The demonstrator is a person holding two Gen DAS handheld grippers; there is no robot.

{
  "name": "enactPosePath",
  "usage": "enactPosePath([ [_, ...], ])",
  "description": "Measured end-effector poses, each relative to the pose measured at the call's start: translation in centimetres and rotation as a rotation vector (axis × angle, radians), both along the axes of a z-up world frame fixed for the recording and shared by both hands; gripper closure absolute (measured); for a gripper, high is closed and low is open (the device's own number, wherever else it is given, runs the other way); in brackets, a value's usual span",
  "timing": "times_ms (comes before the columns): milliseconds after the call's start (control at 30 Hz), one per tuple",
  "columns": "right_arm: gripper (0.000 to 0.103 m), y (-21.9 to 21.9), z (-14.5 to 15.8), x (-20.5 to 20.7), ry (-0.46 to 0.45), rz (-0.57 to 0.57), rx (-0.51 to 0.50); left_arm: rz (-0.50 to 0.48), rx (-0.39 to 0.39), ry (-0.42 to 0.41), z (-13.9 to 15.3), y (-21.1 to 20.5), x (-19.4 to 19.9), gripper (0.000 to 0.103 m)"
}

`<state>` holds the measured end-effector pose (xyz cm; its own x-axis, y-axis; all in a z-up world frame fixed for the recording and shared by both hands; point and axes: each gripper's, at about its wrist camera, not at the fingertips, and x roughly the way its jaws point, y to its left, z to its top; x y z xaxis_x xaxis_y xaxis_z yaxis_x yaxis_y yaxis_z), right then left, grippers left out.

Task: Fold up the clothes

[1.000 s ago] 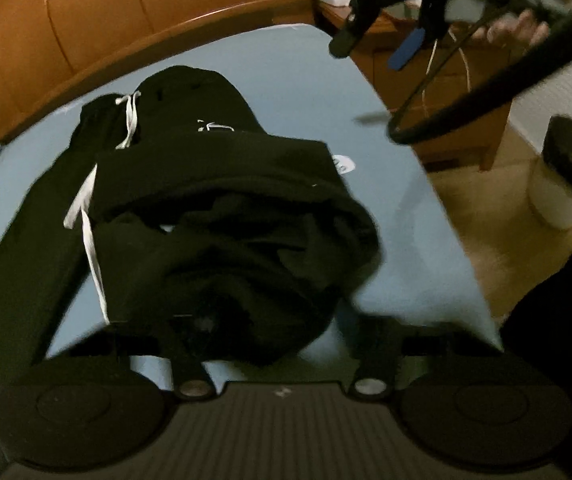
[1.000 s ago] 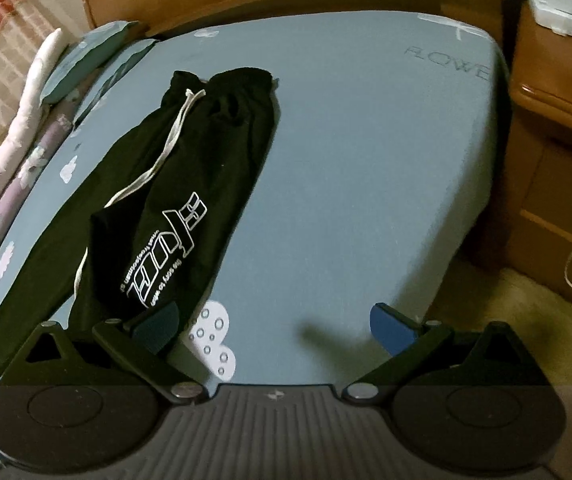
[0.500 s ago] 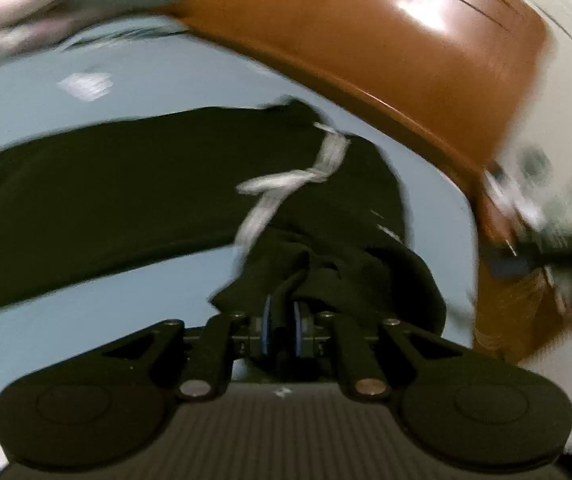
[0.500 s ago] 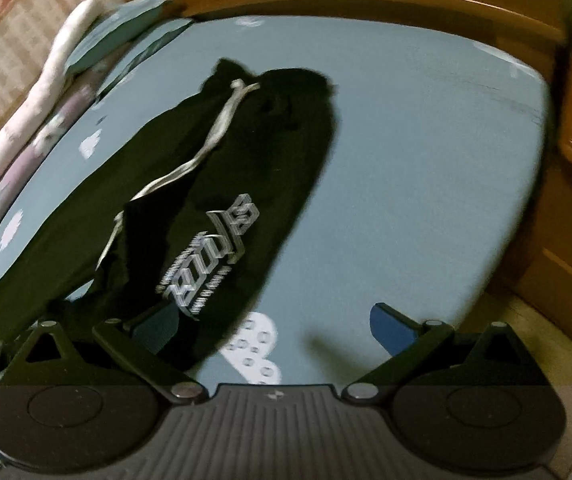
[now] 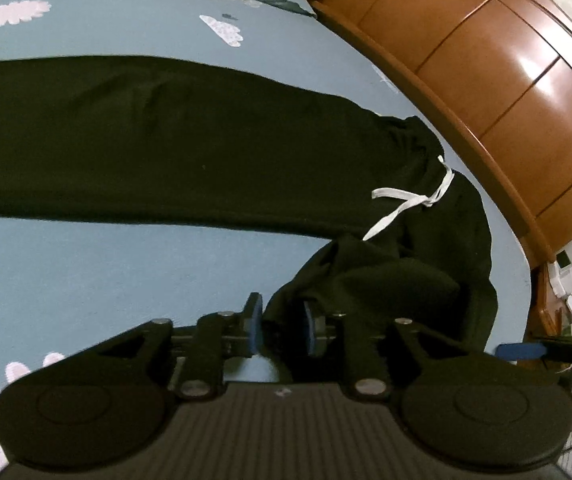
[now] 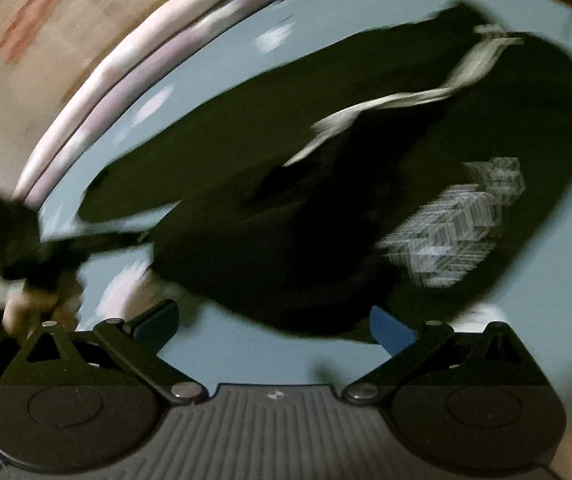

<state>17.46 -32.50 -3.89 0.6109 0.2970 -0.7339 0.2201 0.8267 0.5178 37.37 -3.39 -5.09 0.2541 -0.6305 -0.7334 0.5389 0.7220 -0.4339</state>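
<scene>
Overhead, blue floral bedsheet (image 5: 86, 272) — wooden headboard (image 5: 486, 80), left hand-held gripper (image 5: 280, 326) loosening around black trousers (image 5: 206, 140).

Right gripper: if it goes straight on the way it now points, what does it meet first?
Most likely the black trousers. The right gripper stands open, nothing between its pads, with the trousers' near edge just ahead on the blue sheet. The picture is blurred, so depth is uncertain.

Left gripper (image 5: 280, 326): jaws, shut tight on a fold of the black trousers (image 5: 206, 152) half a second ago, have just been opening; cloth still between the pads, seemingly touching the left one only. Its view has rolled: headboard (image 5: 506, 80) from 12 to 2 o'clock. Right gripper (image 6: 274, 326): swung over the trousers, view blurred.
</scene>
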Motion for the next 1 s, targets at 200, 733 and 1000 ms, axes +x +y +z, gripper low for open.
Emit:
enactPosePath([
  [200, 0.000, 2.0, 0.0, 6.6, -0.008, 0.152, -0.077, 0.026, 0.044, -0.071, 1.5, 2.1, -1.5, 0.062],
  [733, 0.001, -2.7, -3.6, 20.4, 0.062, 0.137, -0.208, 0.069, 0.081, -0.106, 1.9, 4.7, -5.0, 0.060],
  [1000, 0.000, -4.3, 3.5, 13.7, -0.114, 0.110, -0.166, -0.092, 0.083, -0.240, 1.6, 2.1, -5.2, 0.055],
])
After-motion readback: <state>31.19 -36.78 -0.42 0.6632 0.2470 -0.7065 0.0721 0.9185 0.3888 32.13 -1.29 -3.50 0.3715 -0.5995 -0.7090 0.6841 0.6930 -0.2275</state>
